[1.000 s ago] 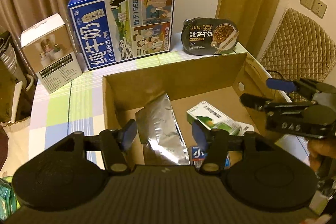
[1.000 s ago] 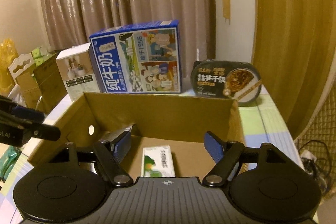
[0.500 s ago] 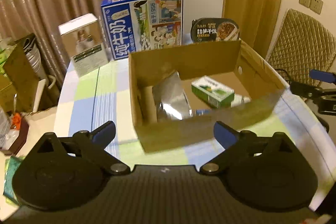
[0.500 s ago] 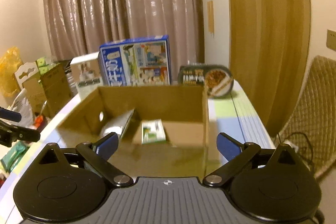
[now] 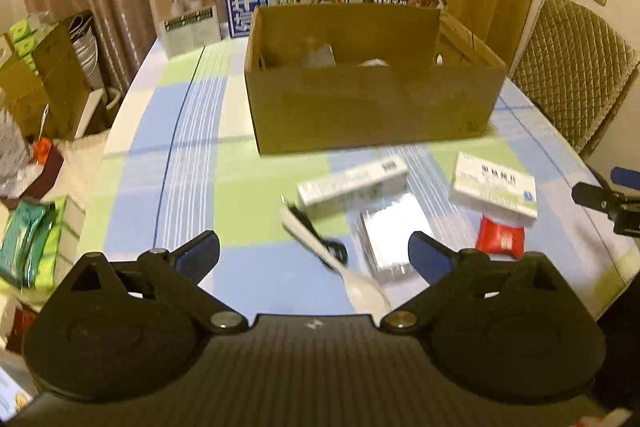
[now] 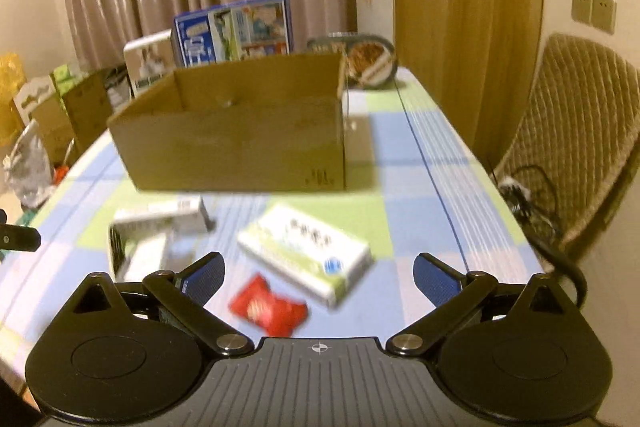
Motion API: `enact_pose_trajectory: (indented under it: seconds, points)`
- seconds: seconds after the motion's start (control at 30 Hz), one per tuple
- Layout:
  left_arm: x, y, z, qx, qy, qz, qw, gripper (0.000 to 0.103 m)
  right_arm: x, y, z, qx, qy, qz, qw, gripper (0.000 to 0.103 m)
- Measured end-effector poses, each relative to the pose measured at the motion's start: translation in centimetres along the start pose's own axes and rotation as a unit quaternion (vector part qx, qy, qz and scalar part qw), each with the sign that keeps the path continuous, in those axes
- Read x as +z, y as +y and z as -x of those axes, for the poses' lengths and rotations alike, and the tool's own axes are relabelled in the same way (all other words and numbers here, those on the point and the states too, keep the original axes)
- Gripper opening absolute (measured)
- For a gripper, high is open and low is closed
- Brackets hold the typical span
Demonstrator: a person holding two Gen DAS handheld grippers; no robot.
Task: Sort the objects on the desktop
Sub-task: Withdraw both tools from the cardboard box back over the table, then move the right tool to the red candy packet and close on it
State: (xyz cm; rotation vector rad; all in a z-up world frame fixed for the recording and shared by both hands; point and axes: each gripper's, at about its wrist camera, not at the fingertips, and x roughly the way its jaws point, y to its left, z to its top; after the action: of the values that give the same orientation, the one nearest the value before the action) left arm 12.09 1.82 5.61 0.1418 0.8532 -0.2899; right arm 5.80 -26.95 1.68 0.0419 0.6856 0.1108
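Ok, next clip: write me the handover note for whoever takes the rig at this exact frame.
Left gripper: open, empty, above the table.
Right gripper: open, empty.
Brown cardboard box mid-table holds a silver foil pouch; other contents unclear.
Unsorted in front: long white carton, white-and-green medicine box, red sachet, flat silver foil pack, white spoon.
Left: box these five.

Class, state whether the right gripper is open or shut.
Open: the right gripper has its blue pads spread wide, nothing between them.
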Motion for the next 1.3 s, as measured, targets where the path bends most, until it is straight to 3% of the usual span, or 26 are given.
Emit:
enact_pose_trajectory:
  seconds: [0.3, 0.47, 0.77, 0.83, 0.9, 1.17, 1.3]
  points:
    - [-4.4, -1.5, -0.7, -0.005, 0.032, 0.024, 0.9992, 0.098, -2.3, 0.4, -0.5, 0.017, 0.035, -0.004, 0.999, 0.098]
    - [-4.9, -1.4, -1.0, 0.003, 0.03, 0.01, 0.9995, 0.098, -2.5, 1.1, -1.8, 0.011, 0.051, -0.012, 0.999, 0.098]
    - [-5.3, -1.2, -3.5, -0.017, 0.047, 0.011, 0.9987, 0.093, -2.8, 2.4, -4.2, 0.01, 0.074, -0.018, 0.997, 0.096]
    - [-5.5, -1.4, -4.4, -0.031, 0.054, 0.016, 0.998, 0.086, -2.7, 2.6, -4.6, 0.01, 0.075, -0.018, 0.997, 0.095]
    - [-5.4, -1.5, -5.3, -0.049, 0.061, 0.03, 0.9965, 0.073, -2.7, 2.7, -5.0, 0.009, 0.075, -0.019, 0.997, 0.094]
    - [-4.7, -2.2, -8.0, -0.07, 0.063, 0.05, 0.9943, 0.065, -2.5, 3.4, -6.7, 0.008, 0.081, -0.012, 0.997, 0.092]
    - [-4.5, -2.5, -9.3, -0.068, 0.072, 0.042, 0.9942, 0.035, -2.6, 3.7, -7.5, 0.007, 0.084, -0.008, 0.996, 0.091]
